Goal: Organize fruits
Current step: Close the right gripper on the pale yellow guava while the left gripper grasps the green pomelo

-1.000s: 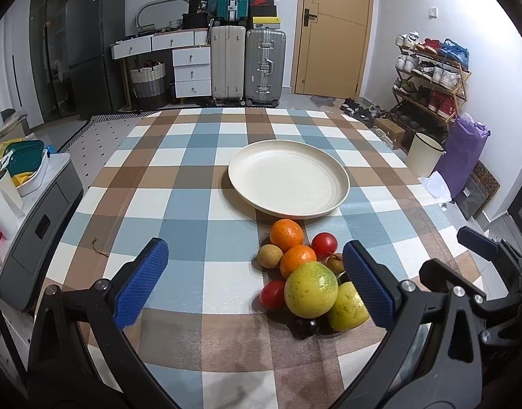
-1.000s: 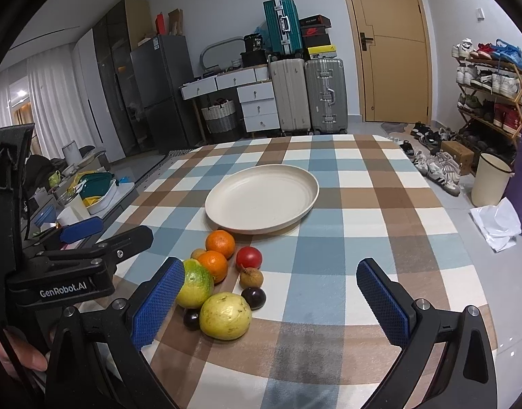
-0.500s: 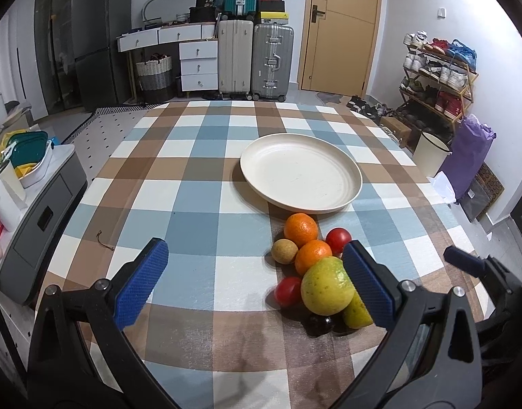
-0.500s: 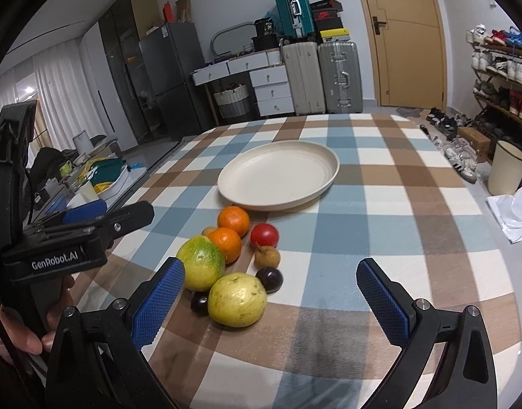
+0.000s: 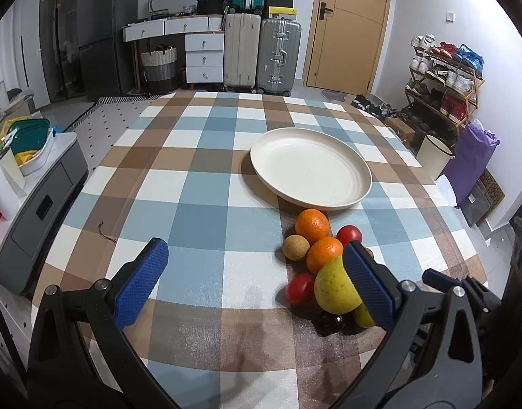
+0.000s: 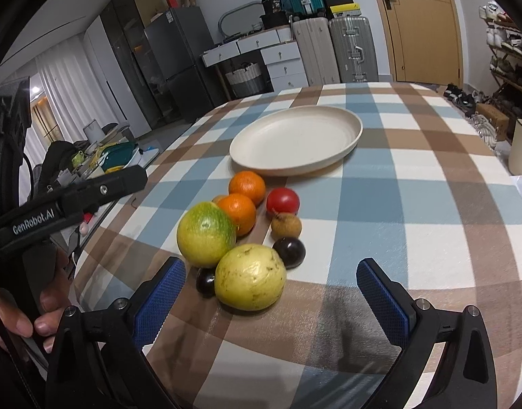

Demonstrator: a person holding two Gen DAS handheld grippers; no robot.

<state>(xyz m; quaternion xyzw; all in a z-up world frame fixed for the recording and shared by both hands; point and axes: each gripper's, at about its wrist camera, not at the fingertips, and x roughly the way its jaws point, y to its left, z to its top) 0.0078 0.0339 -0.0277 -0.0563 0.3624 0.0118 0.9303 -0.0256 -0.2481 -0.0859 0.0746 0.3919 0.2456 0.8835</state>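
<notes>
Right, fruit cluster: two oranges (image 6: 246, 186), red tomatoes (image 6: 283, 200), two dark plums (image 6: 289, 252), a yellow guava (image 6: 250, 276) and a green-yellow citrus (image 6: 206, 234) bunched on the checked tablecloth (image 5: 199, 191), just short of the plate.
Plate (image 5: 310, 167): cream, bare, right of table centre, well clear of the edges.
Open room: wide cloth to the left; the near-right table edge is close to the fruit.
Left gripper (image 5: 257, 283): jaws apart, holding nothing, right pad overlapping the citrus in view.
Right gripper (image 6: 271, 301): jaws apart, guava just ahead between them.
Change: both tongs have closed in; fruit looms larger, nothing shifted.
Writing: "GenRobot.AI" on the left tool's handle (image 6: 39, 221).
</notes>
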